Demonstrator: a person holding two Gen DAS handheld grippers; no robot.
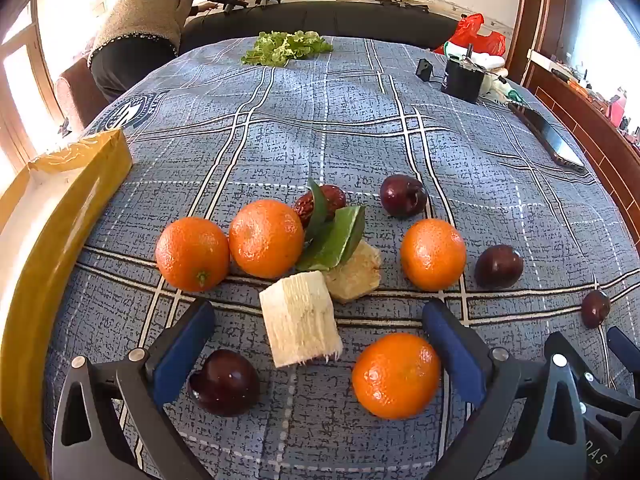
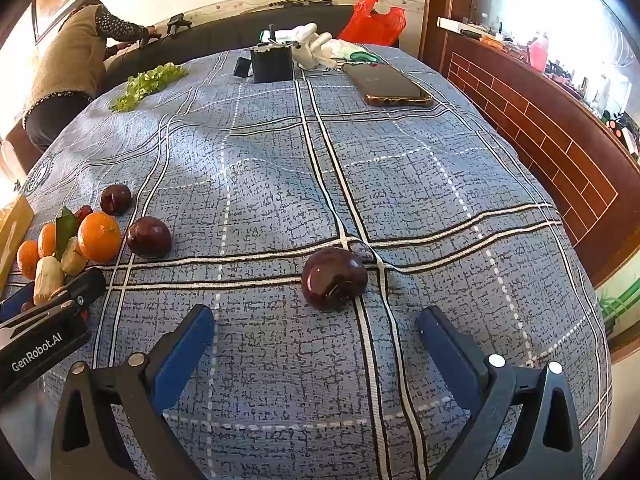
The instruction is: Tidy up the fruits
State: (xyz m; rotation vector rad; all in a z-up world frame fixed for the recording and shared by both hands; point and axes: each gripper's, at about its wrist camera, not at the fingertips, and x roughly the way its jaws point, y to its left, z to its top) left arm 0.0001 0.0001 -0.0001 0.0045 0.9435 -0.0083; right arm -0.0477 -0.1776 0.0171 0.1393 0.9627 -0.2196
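Observation:
In the left wrist view my left gripper (image 1: 318,338) is open low over the blue plaid cloth (image 1: 320,120). Between its fingers lie a white sugarcane piece (image 1: 300,318), an orange (image 1: 396,376) and a dark plum (image 1: 225,382). Beyond lie several oranges (image 1: 266,238), a second cane piece (image 1: 354,274), green leaves (image 1: 332,236), red dates (image 1: 320,202) and more plums (image 1: 403,195). In the right wrist view my right gripper (image 2: 316,342) is open and empty, with a dark plum (image 2: 334,278) just ahead of its fingertips. The left gripper (image 2: 52,312) shows at the left.
A yellow-rimmed box (image 1: 60,208) stands at the left edge. Lettuce (image 1: 286,48), a black device (image 2: 272,64), a phone (image 2: 386,84), white gloves (image 2: 316,46) and a red bag (image 2: 374,20) lie at the far side. A person (image 1: 148,20) bends at the back left.

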